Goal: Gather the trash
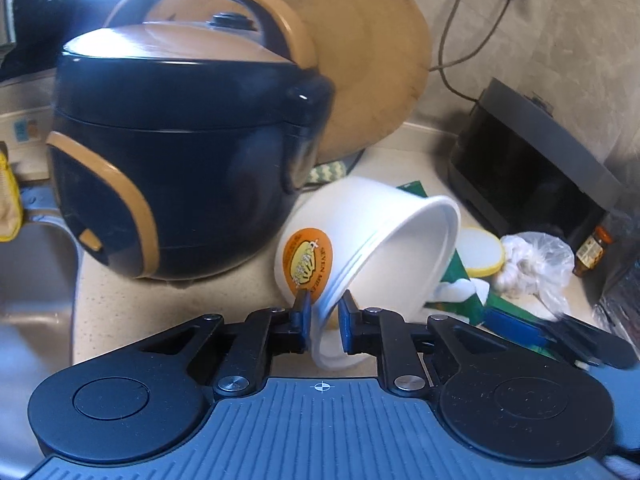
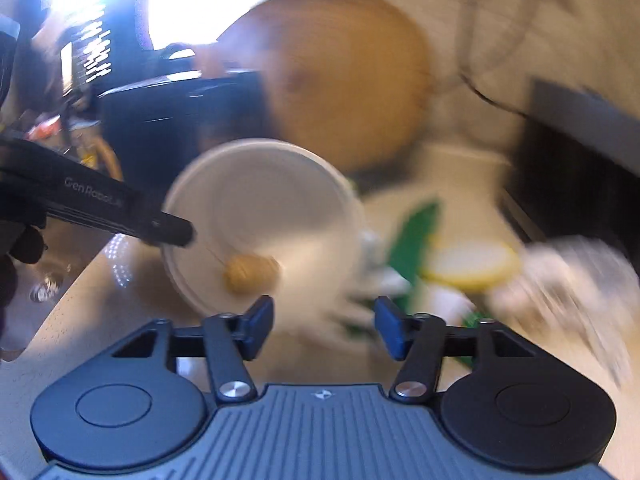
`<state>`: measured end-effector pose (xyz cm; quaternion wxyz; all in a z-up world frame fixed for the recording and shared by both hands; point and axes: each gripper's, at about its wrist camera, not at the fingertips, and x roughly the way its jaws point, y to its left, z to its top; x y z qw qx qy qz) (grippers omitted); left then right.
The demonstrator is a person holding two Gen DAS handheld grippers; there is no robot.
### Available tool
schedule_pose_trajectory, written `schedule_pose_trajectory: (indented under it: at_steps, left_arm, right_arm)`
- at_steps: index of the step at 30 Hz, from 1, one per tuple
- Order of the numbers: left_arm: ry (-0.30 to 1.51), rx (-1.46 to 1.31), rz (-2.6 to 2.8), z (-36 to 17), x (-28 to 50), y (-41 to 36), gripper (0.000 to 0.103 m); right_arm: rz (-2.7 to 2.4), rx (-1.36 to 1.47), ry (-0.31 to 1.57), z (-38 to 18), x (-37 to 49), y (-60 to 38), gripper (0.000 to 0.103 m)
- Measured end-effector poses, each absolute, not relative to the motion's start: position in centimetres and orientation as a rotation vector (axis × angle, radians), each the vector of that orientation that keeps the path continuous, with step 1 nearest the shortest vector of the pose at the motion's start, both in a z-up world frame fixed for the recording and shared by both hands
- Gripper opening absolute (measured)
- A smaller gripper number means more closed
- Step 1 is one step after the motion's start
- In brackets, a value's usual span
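My left gripper (image 1: 325, 320) is shut on the rim of a white paper bowl (image 1: 360, 240) with an orange sticker, tipped on its side with its mouth to the right. In the blurred right wrist view the bowl (image 2: 264, 216) shows its inside, with a brown lump (image 2: 250, 274) in it, and the left gripper's body (image 2: 100, 208) reaches it from the left. My right gripper (image 2: 324, 326) is open and empty, just in front of the bowl. A green and white wrapper (image 1: 464, 292), a yellow-rimmed lid (image 1: 480, 250) and a clear plastic bag (image 1: 536, 264) lie to the right.
A dark blue rice cooker (image 1: 180, 160) stands close left of the bowl, with a round wooden board (image 1: 360, 60) leaning behind it. A sink (image 1: 32, 280) is at left. A dark appliance (image 1: 528, 160) and a small jar (image 1: 592, 248) stand at right.
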<state>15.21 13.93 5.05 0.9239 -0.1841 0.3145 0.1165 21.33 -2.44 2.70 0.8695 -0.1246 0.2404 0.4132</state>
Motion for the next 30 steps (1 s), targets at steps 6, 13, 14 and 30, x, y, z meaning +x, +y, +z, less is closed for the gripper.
schedule_pose_trajectory:
  at_steps: [6,13,14,30]
  left_arm:
    - [0.601,-0.439,0.203,5.9,13.1,15.7,0.019]
    - [0.566,-0.495,0.148,6.1,10.0,16.9,0.019]
    - [0.576,-0.493,0.140,5.9,9.8,16.9,0.019]
    - [0.734,-0.505,-0.059,2.0,14.0,10.1,0.019]
  right_arm:
    - [0.944,-0.225,0.587,1.2,23.5,2.0,0.044]
    - [0.900,-0.152,0.702,-0.5,25.3,3.5,0.041]
    - [0.896,-0.149,0.709,-0.5,25.3,3.5,0.040]
    - [0.715,-0.147,0.776,-0.1,20.0,-8.6,0.051]
